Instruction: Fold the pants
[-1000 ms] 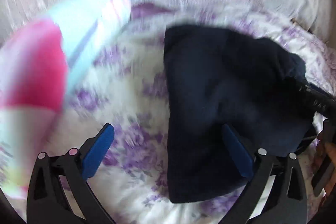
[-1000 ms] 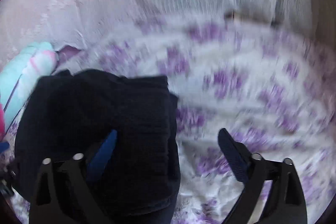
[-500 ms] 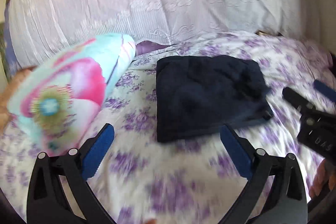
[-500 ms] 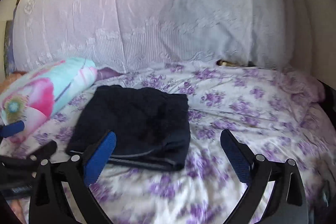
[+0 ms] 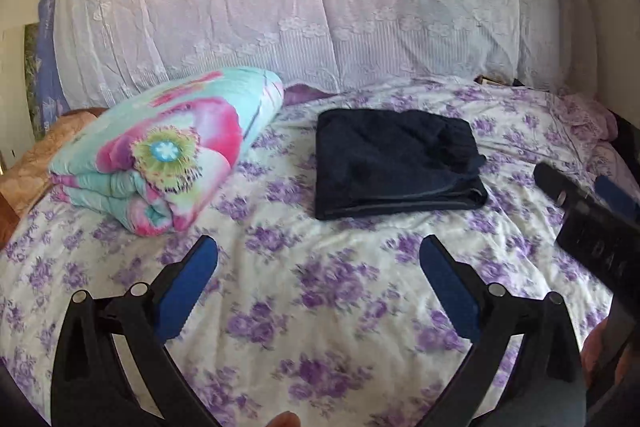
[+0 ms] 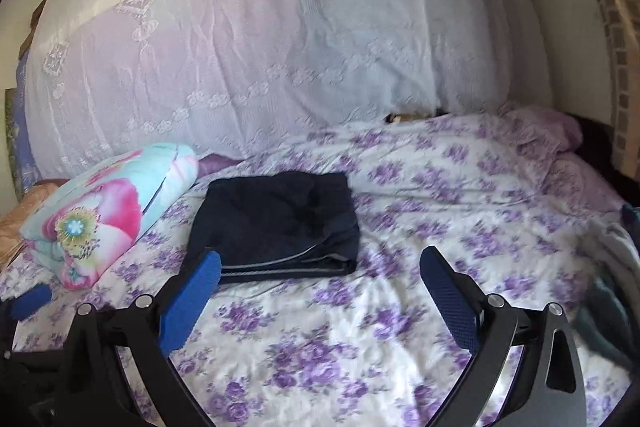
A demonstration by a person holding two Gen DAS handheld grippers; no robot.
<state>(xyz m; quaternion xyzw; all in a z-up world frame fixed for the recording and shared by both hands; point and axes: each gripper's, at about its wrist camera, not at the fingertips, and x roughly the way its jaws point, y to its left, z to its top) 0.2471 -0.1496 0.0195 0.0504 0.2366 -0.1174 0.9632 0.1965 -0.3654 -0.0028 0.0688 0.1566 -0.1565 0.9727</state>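
The dark navy pants (image 5: 394, 163) lie folded into a flat rectangle on the purple-flowered bedsheet (image 5: 320, 287), towards the back of the bed. They also show in the right wrist view (image 6: 276, 223). My left gripper (image 5: 318, 255) is open and empty, held back from the pants, above the sheet. My right gripper (image 6: 320, 269) is open and empty, its left pad just in front of the pants' near edge. The right gripper also shows at the right edge of the left wrist view (image 5: 588, 195).
A folded quilt with pink flowers on turquoise (image 5: 168, 147) lies left of the pants. A white lace curtain (image 5: 320, 7) hangs behind the bed. A crumpled part of the sheet (image 6: 560, 139) lies at the far right corner.
Both grippers have drawn back and away from the pants, which now lie folded and alone on the bed. Both stayed open.
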